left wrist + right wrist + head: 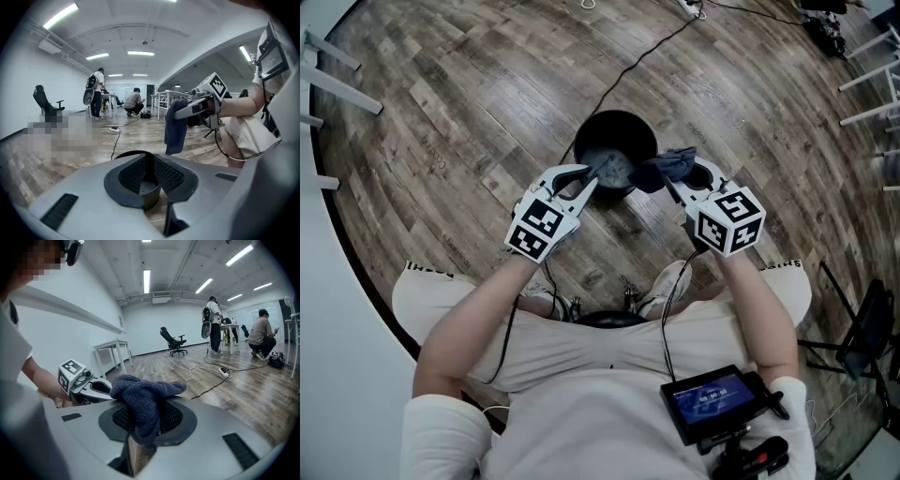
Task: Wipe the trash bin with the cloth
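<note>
The black trash bin (617, 131) stands on the wood floor in front of the person's feet. My left gripper (592, 176) reaches its near-left rim and is shut on it; in the left gripper view the closed jaws (149, 180) hold a dark edge, and the bin's rim (123, 155) arcs off behind them. At the bin's right rim, my right gripper (670, 180) is shut on a dark blue cloth (667, 166). The cloth (143, 401) bunches over the right jaws and hangs down between them. In the left gripper view the cloth (176, 129) dangles beside the bin.
A black cable (647, 52) runs over the floor behind the bin to a power strip (225, 372). White table legs (328, 66) stand at the left, a dark chair (872, 328) at the right. People (97, 93) work at desks far off.
</note>
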Tool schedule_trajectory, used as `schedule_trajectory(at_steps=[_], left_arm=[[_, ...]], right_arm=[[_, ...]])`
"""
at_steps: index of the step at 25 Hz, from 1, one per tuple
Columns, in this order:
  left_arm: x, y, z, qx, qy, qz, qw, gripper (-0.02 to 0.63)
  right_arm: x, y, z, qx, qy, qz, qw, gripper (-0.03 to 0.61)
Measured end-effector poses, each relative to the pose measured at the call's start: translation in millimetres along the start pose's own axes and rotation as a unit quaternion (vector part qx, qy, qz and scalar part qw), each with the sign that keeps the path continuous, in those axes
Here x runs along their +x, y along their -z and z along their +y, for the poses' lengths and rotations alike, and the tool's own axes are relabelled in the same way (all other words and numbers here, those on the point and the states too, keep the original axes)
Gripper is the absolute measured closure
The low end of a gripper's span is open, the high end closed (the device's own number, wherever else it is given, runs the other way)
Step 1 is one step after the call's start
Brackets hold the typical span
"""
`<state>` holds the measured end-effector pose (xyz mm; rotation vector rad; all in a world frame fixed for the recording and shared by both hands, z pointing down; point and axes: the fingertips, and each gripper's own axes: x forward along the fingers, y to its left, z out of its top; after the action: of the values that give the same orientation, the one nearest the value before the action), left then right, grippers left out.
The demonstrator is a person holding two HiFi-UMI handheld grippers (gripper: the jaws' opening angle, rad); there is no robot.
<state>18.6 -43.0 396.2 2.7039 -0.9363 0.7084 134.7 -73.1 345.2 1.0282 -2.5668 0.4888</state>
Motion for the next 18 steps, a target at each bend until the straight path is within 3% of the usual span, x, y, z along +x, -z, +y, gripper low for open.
schedule_trajectory(at_steps=[8, 11, 13, 16, 17, 18], left_arm=[[15.9, 6.3, -2.2, 0.024, 0.01, 0.014, 0.9996, 0.538], [27.2, 22.5, -6.5, 0.084, 0.024, 0.055, 0.9947, 0.517], [39.8, 46.8, -9.1, 0.173, 0.034, 0.114, 0.9776, 0.494], [56.7, 89.0, -9.4, 0.319, 0.042, 0.207, 0.9239, 0.449], [61.4, 100.1, -9.4, 0.349, 0.044, 0.226, 0.9084, 0.448], [66.1, 108.4, -9.7, 0.365, 0.048, 0.239, 0.8984, 0.448]], right_arm=[[-1.3, 1.1, -11.0, 0.017, 0.005, -0.002, 1.0, 0.485], [-1.7, 7.0, -17.6, 0.029, 0.015, 0.011, 0.999, 0.485], [-2.1, 12.9, -23.1, 0.019, 0.027, 0.027, 0.999, 0.485], [-2.4, 23.9, -26.3, 0.002, 0.035, 0.051, 0.998, 0.485], [-1.7, 29.4, -25.3, -0.002, 0.033, 0.061, 0.998, 0.485], [-0.5, 36.0, -23.7, -0.005, 0.029, 0.072, 0.997, 0.485]])
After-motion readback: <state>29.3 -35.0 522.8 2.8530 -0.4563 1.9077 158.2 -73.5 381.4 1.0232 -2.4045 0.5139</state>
